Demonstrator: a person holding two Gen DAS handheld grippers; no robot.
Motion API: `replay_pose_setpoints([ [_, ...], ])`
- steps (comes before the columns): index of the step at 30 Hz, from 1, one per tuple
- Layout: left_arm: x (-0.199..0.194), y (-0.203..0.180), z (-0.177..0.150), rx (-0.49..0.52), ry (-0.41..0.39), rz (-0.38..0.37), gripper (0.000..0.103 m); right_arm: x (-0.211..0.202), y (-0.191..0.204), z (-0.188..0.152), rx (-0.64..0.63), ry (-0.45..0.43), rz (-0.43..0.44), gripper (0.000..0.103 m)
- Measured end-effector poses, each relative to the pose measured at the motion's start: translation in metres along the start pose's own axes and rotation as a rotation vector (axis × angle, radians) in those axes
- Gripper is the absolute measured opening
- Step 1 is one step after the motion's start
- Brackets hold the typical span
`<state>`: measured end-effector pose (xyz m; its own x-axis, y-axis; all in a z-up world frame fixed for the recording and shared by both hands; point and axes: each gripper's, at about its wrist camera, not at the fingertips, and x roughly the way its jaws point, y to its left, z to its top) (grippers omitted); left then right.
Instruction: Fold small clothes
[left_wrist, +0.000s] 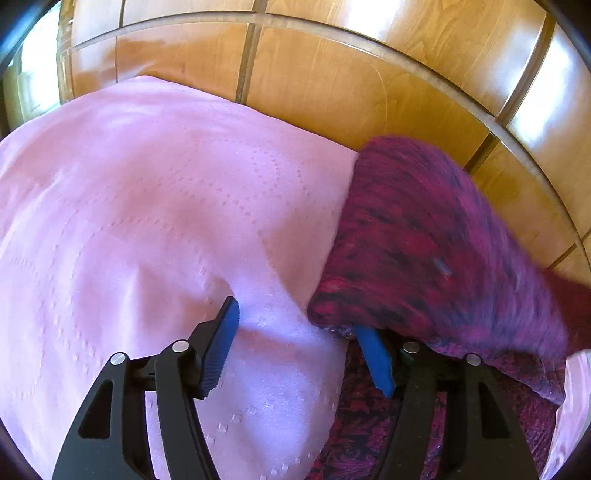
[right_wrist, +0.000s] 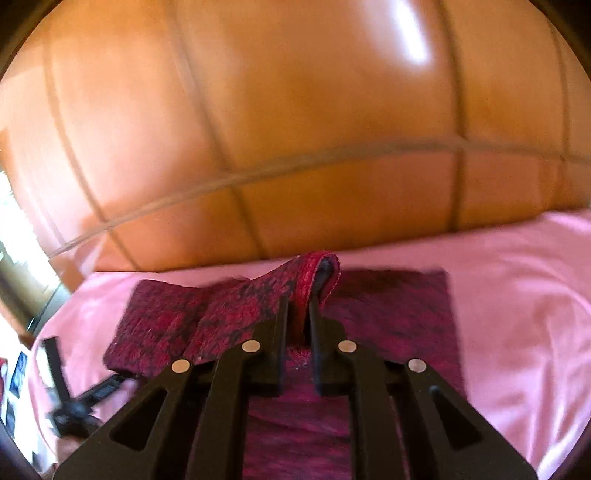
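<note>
A small red and dark patterned knit garment lies on a pink cloth. In the left wrist view my left gripper is open; its left pad rests over the pink cloth, and the lifted, blurred garment edge drapes over its right pad. In the right wrist view my right gripper is shut on a raised fold of the garment, held above the flat part. The left gripper shows blurred at the lower left.
The pink cloth covers a glossy wooden table with inlaid strips and a curved rim. Bare wood lies beyond the cloth's far edge.
</note>
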<state>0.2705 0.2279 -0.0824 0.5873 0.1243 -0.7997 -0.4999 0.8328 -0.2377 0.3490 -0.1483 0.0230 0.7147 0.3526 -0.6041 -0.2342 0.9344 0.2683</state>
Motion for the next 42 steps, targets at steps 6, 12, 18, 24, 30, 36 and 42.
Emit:
replay_pose_setpoints([
  [6,0.003,-0.007,-0.001,0.034,0.001,0.029,0.061,0.030,-0.053,-0.038,0.091,0.117,-0.099,0.003],
  [12,-0.005,-0.003,-0.003,0.065,0.025,-0.012,0.057,0.044,-0.075,-0.059,0.152,0.145,-0.098,0.003],
  [18,-0.024,0.043,0.014,-0.072,0.075,-0.323,0.057,0.047,-0.080,-0.063,0.160,0.134,-0.063,0.003],
  [24,0.000,0.050,0.055,-0.186,0.153,-0.497,0.057,0.035,-0.085,-0.066,0.165,0.113,-0.042,0.003],
  [30,0.038,0.031,0.081,-0.204,0.221,-0.544,0.058,0.035,-0.084,-0.065,0.147,0.099,-0.039,0.003],
  [36,0.072,0.018,0.098,-0.265,0.273,-0.568,0.057,0.034,-0.085,-0.067,0.142,0.093,-0.030,0.003],
  [42,0.056,-0.009,0.090,-0.109,0.183,-0.461,0.030,0.028,-0.072,-0.060,0.067,0.099,-0.083,0.003],
])
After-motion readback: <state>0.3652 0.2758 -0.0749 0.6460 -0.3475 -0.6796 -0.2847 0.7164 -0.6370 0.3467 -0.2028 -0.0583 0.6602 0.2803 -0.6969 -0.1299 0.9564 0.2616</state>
